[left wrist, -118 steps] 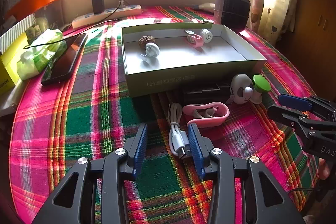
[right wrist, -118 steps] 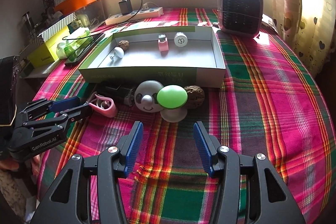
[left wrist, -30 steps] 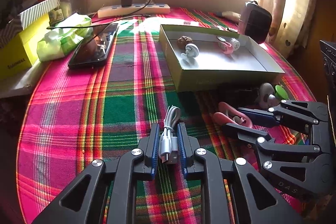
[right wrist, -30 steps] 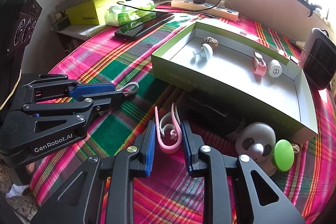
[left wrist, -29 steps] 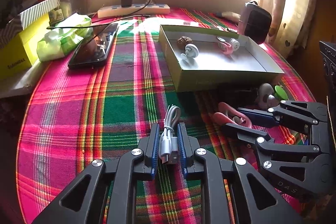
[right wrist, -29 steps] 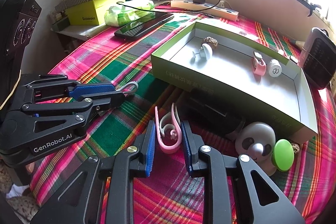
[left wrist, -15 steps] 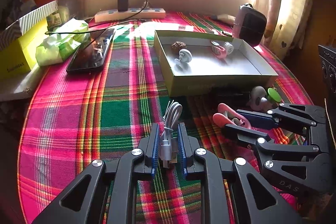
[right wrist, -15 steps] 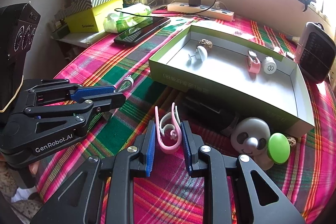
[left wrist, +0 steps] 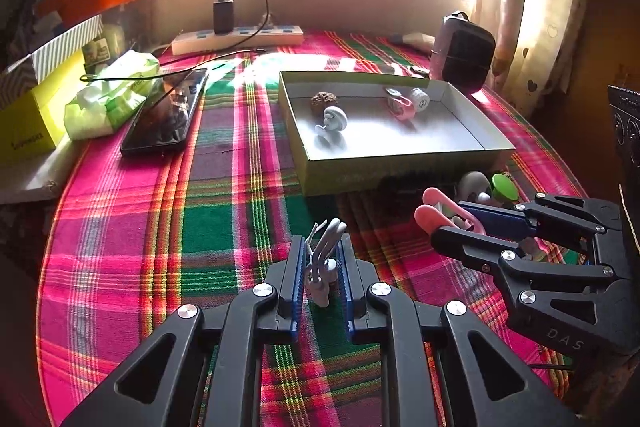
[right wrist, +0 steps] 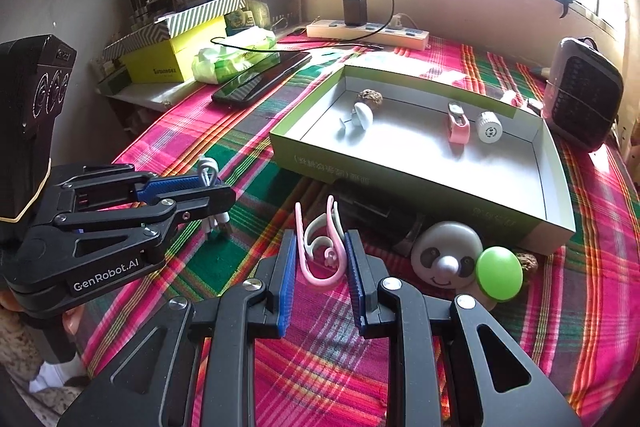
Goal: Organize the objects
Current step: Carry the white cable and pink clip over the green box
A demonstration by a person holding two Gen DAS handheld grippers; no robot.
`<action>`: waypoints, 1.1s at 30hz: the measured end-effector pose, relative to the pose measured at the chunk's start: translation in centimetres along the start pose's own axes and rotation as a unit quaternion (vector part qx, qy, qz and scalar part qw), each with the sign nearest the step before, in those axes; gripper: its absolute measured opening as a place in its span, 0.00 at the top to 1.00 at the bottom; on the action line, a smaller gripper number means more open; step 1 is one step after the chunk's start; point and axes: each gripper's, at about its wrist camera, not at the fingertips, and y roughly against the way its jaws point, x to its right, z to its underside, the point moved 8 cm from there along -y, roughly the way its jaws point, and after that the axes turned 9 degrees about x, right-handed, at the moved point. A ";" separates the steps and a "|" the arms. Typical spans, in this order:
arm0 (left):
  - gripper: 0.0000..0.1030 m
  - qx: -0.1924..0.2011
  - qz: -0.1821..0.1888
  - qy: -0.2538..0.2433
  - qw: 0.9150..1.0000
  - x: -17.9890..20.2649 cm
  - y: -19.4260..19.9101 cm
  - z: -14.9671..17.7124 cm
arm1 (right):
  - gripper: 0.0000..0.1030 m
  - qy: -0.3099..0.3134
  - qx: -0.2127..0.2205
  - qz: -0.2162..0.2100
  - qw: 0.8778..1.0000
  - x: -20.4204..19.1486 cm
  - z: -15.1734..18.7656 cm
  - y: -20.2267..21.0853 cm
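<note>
Left tool (left wrist: 321, 259): ribbed blue pads clamped on a coiled white USB cable (left wrist: 322, 259), held above the plaid cloth, loops sticking up past the fingertips.

Right tool (right wrist: 320, 259): pads closed on a pink earhook headset (right wrist: 320, 251), soft curved rubbery loops, also clear of the cloth.

Bench (left wrist: 160, 227): woven pink/green plaid cloth, rounded front edge.

Shallow cardboard tray (right wrist: 404, 173), green outside, white matte inside, sits mid-bench, open top, low walls. Inside: rough brown nut (right wrist: 370, 95), white mushroom-shaped piece (right wrist: 360, 117), pink clip (right wrist: 458, 127), white ribbed cylinder (right wrist: 489, 126), all near the far wall; near half of the floor bare.

Just outside the tray's near wall: dark cylindrical object (right wrist: 380, 217), smooth panda-face gadget (right wrist: 446, 259), glossy green disc (right wrist: 499, 273) touching the panda.

Black phone (left wrist: 166, 113) left of the tray, well apart; open cloth between them.
</note>
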 end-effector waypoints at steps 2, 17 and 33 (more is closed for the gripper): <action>0.87 0.001 0.000 0.000 1.000 0.1 0.1 -0.1 | 0.76 -0.003 0.003 0.001 1.000 0.2 -0.2 0.2; 0.87 0.023 0.022 -0.009 0.999 2.0 0.9 -2.8 | 0.76 -0.023 0.025 0.014 0.999 2.3 -1.5 1.8; 0.87 0.028 0.046 -0.012 0.998 4.3 -0.8 -5.6 | 0.76 -0.048 0.031 0.037 0.998 5.6 -2.6 2.3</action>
